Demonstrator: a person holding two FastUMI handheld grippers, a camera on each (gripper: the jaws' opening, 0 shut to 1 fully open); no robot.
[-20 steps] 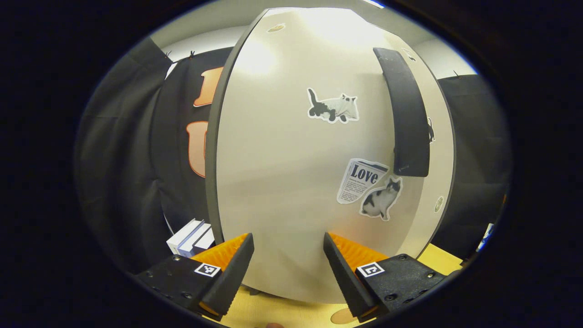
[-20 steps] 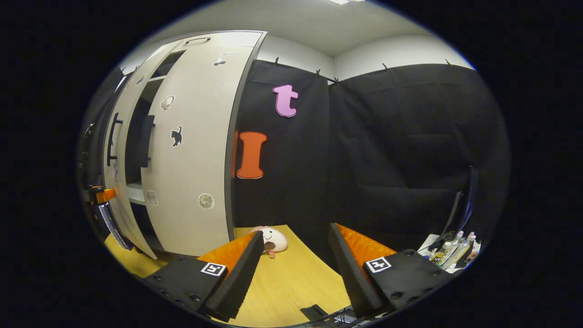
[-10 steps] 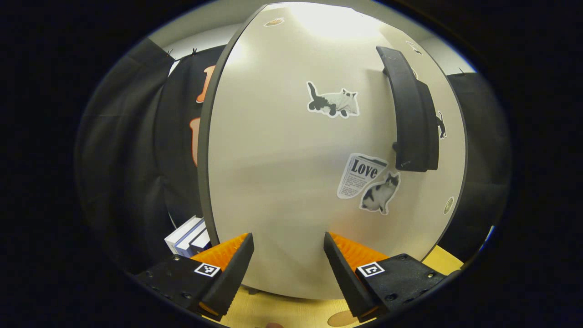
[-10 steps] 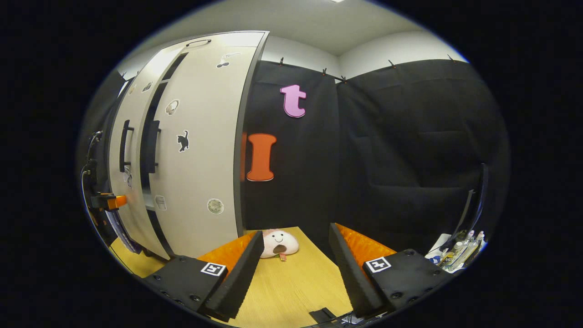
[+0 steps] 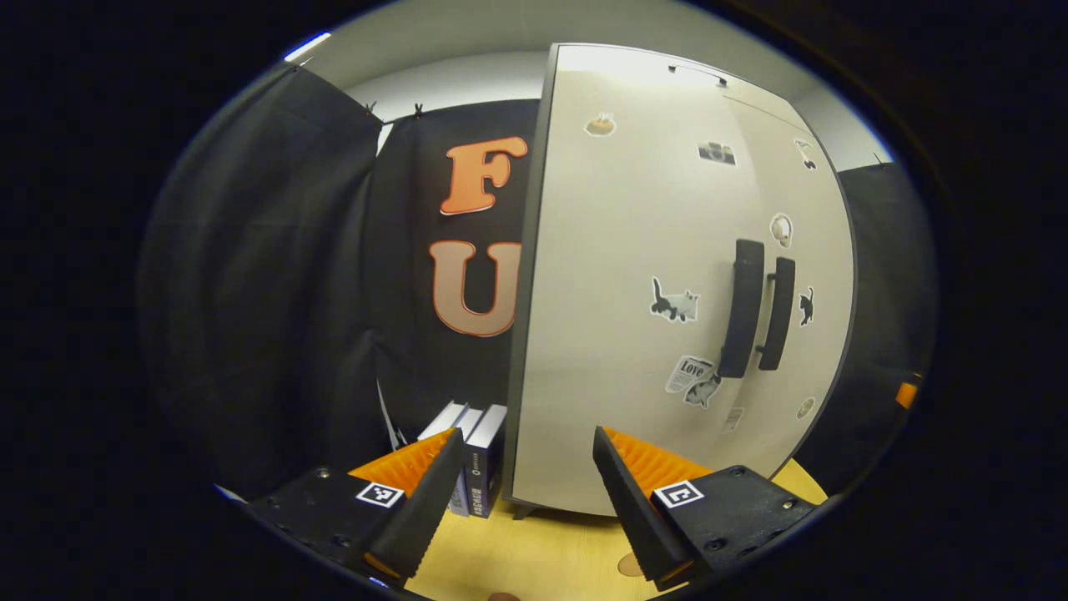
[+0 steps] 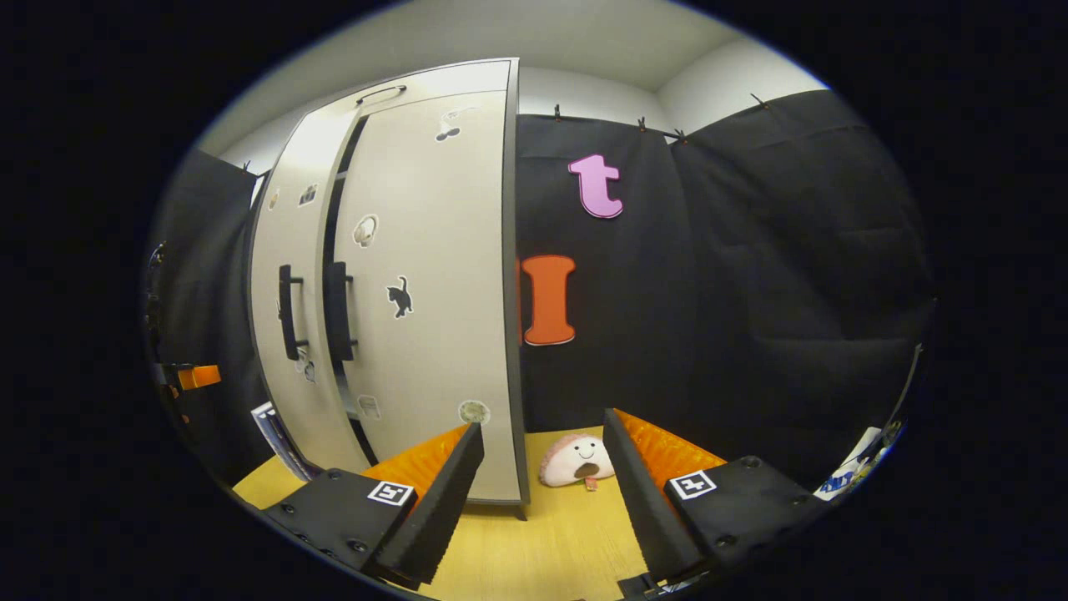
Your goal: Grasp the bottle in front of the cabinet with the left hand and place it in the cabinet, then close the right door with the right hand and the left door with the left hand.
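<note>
- A yellow wooden tabletop [image 6: 551, 534] runs along the bottom of both views.
- A few books [image 5: 476, 455] stand upright on the tabletop in the left gripper view, dark spines forward, pressed together in a row.
- A pink-and-white plush toy [image 6: 577, 460] with a smiling face lies on the tabletop in the right gripper view, close to the black cloth wall [image 6: 751, 292].
- The cloth hangs from small clips [image 6: 642, 125] along its top edge, below a pale wall and ceiling [image 6: 584, 42].
- At the far right edge sits a small cluttered heap, too blurred to identify.
</note>
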